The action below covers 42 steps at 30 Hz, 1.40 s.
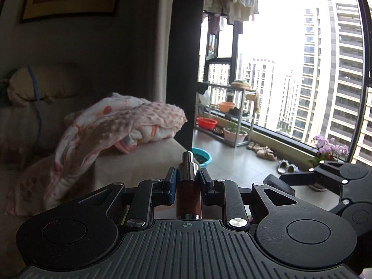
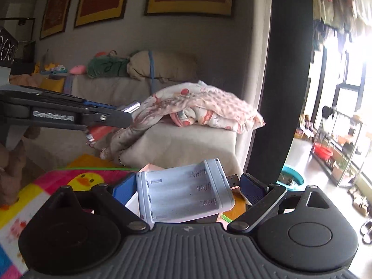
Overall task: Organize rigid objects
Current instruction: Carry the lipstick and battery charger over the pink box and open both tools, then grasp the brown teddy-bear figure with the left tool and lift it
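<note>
Holding 2 things: the left gripper [image 1: 187, 181] is pinching a small bottle [image 1: 188, 193] by its smooth, slippery-looking body, while the right gripper [image 2: 188, 186], fingers wide, is clamping a light, stiff plastic charger [image 2: 183, 193] across its sides.

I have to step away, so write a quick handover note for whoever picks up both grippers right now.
Left gripper: jaws shut on a small brown bottle with a silver cap, held up in the air, cap pointing away from you.
Right gripper: jaws wide, around a white battery charger with a USB plug; it looks carried, empty slots facing up.
Both are lifted, facing the sofa with the pink blanket; the colourful mat is below.
Done: both items picked up.
Left: set each down where it belongs. That place is not in view, so look for it before moving.
</note>
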Available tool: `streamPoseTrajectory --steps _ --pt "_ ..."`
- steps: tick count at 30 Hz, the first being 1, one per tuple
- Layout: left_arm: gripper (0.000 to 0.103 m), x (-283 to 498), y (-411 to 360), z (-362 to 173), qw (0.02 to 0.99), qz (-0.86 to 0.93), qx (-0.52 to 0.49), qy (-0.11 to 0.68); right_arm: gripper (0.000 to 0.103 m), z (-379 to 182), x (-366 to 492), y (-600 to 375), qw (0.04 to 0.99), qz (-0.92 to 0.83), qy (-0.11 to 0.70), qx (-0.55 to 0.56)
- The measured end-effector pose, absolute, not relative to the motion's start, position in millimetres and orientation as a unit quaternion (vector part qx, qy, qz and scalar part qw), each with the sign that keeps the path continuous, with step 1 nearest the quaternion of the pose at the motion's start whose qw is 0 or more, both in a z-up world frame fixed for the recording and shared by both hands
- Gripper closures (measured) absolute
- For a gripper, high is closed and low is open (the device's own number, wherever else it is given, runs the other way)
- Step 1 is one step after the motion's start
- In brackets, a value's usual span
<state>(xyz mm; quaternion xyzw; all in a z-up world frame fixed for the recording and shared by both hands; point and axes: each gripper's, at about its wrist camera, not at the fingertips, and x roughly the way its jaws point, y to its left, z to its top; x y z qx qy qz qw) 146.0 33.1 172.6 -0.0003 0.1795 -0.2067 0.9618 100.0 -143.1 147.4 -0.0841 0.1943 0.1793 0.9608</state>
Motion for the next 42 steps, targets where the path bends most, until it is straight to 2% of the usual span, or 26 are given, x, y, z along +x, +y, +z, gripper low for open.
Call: streamPoseTrajectory --steps 4,8,13,22,30,33,38,42 --pt "0.079 188 43 145 0.952 -0.21 -0.04 0.221 0.009 130 147 -127 0.948 0.192 0.249 -0.047" --pt "0.079 220 56 114 0.936 -0.218 -0.077 0.265 0.009 107 175 -104 0.938 0.201 0.273 -0.068" --pt "0.078 224 66 90 0.932 -0.237 -0.087 0.262 0.008 81 190 -85 0.924 0.231 0.285 -0.109" --pt "0.078 139 101 91 0.941 -0.229 -0.099 0.226 0.008 78 136 -131 0.939 0.192 0.266 -0.1" --pt "0.078 45 107 64 0.943 -0.194 -0.111 0.248 0.008 58 44 -150 0.936 0.198 0.254 -0.144" --pt "0.078 19 102 57 0.941 -0.187 -0.108 0.261 0.008 45 17 -151 0.927 0.218 0.273 -0.14" --pt "0.078 -17 92 54 0.943 -0.176 -0.072 0.274 0.008 34 -23 -152 0.903 0.28 0.311 -0.094" --pt "0.078 -36 82 57 0.937 -0.2 -0.048 0.283 0.008 30 -49 -147 0.903 0.297 0.287 -0.116"
